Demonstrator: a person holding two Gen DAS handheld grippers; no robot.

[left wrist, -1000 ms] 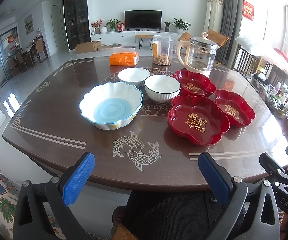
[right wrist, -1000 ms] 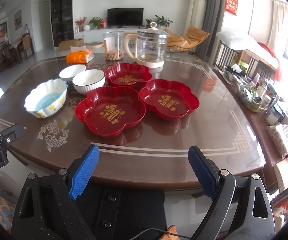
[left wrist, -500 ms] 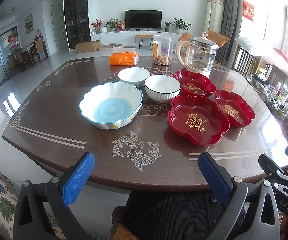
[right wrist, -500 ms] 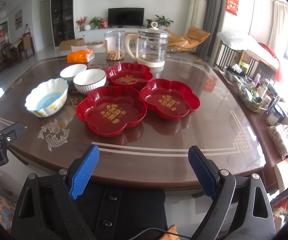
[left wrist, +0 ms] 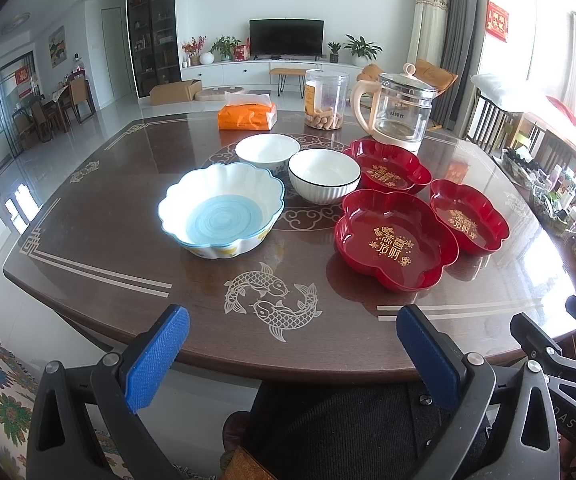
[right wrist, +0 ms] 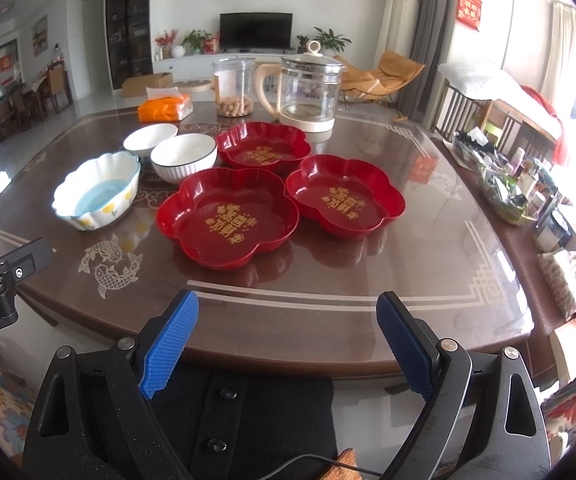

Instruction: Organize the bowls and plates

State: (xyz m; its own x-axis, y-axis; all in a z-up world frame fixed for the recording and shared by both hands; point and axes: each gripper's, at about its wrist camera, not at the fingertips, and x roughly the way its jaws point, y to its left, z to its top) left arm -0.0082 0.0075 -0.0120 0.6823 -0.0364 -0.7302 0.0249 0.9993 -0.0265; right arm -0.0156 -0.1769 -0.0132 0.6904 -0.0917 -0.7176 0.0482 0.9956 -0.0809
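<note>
Three red flower-shaped plates sit on the dark table: a near one (left wrist: 396, 240) (right wrist: 228, 220), a right one (left wrist: 468, 216) (right wrist: 344, 196) and a far one (left wrist: 388, 166) (right wrist: 264, 148). A scalloped bowl with a blue inside (left wrist: 222, 208) (right wrist: 98, 190) stands to their left. Two white bowls (left wrist: 324, 174) (left wrist: 268, 150) stand behind it, also in the right wrist view (right wrist: 184, 156) (right wrist: 150, 138). My left gripper (left wrist: 288, 348) is open and empty, held off the table's near edge. My right gripper (right wrist: 288, 340) is open and empty, also at the near edge.
A glass kettle (left wrist: 400, 112) (right wrist: 308, 88), a jar of snacks (left wrist: 326, 100) (right wrist: 234, 88) and an orange tissue pack (left wrist: 248, 114) (right wrist: 164, 108) stand at the table's far side. A cluttered side shelf (right wrist: 520, 184) runs along the right.
</note>
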